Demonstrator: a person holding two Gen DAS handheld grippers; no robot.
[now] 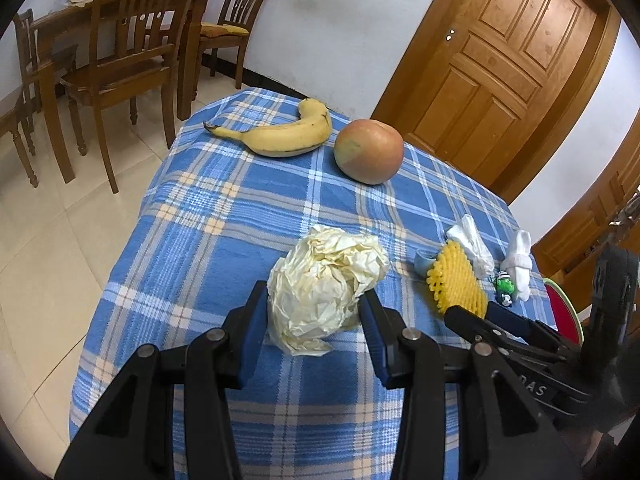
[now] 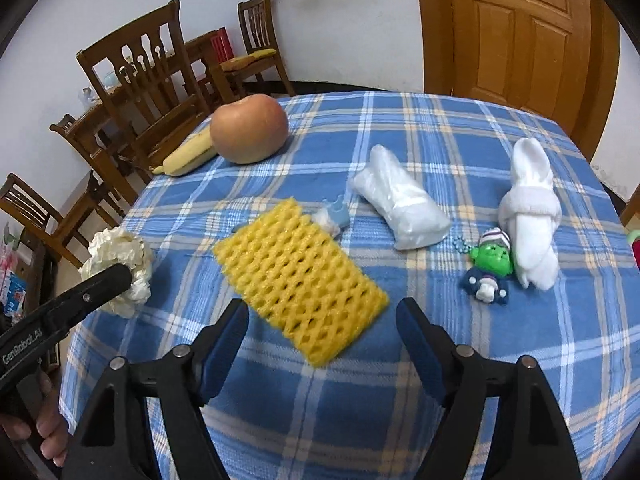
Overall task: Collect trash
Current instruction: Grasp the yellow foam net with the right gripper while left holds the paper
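Left gripper (image 1: 314, 316) jaws apart, straddling the paper wad (image 1: 324, 288) on the near-left of the table (image 1: 192, 216); fingers beside it, contact unclear. Right gripper (image 2: 322, 328) jaws wide apart, low, foam net (image 2: 300, 280) just ahead between them, long axis running diagonally near-right to far-left. Each hand is nearest its own piece.

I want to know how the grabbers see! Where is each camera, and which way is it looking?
Left wrist: rides the left gripper, facing the crumpled paper ball between its open fingers; the right gripper shows too.
Right wrist: rides the right gripper, facing the yellow foam net; the left gripper's tip and a hand show.
Shared: paper ball, net, apple, banana.
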